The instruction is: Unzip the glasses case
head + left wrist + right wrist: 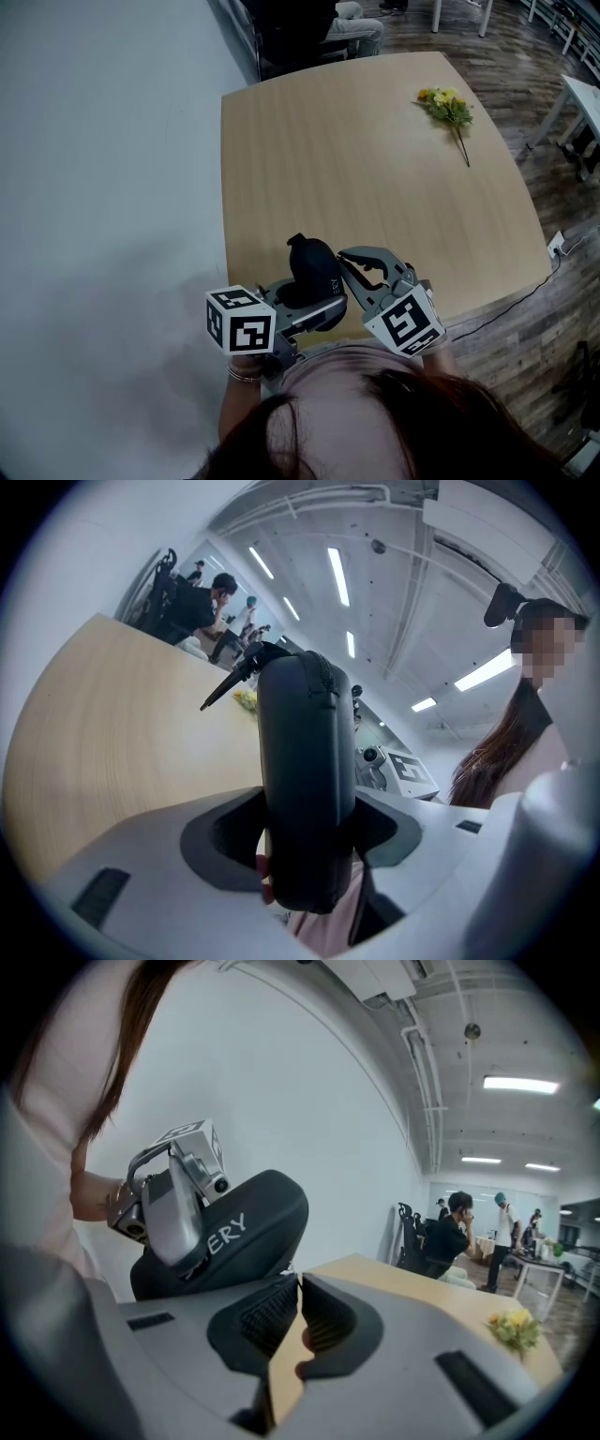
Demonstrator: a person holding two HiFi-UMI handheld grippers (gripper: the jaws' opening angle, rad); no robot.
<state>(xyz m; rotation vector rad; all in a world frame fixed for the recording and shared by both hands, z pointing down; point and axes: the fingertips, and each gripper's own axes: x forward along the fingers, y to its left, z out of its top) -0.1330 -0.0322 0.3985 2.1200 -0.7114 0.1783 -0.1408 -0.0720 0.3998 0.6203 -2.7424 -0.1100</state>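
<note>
Over one table (375, 169), left claw (307, 822) pinches one glasses case (300, 742); right claw (298, 1288) pressed together.

This is an open-plan office or lab workroom. Bare ceiling pipes (422, 1044) and long strip lights (337, 574) run overhead, above a plain white wall (309, 1101) and a wood-plank floor (562, 309). Past the light wooden table (375, 187), at twelve o'clock, a person (448, 1237) sits by a black office chair (408, 1232). A white desk (581, 92) stands at two o'clock.
</note>
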